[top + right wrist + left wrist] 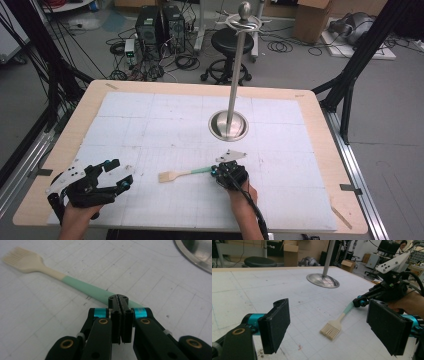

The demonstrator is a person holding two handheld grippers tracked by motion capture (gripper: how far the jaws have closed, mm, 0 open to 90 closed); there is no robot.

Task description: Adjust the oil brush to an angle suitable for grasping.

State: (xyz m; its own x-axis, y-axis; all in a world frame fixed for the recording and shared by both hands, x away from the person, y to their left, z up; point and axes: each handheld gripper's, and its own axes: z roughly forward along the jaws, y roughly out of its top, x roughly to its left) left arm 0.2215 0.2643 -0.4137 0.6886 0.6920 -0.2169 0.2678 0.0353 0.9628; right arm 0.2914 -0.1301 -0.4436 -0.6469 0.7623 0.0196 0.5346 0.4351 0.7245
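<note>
A brush (176, 175) with a cream bristle head and a mint-green handle lies flat on the white table. My right gripper (215, 172) is shut, its jaws pressed together right over the handle's end; in the right gripper view (120, 302) the handle (85, 288) runs on behind the closed jaws, not between them. My left gripper (119, 174) sits at the table's near left, wide open with nothing in it. In the left gripper view (329, 327) the brush head (331, 329) lies on the table beyond the two pads (274, 326).
A metal pole on a round dished base (228, 125) stands mid-table beyond the brush, with hooks at its top (244, 20). The table's wooden rim (320, 125) frames the white mat. A stool (232, 42), computers and cables stand on the floor behind.
</note>
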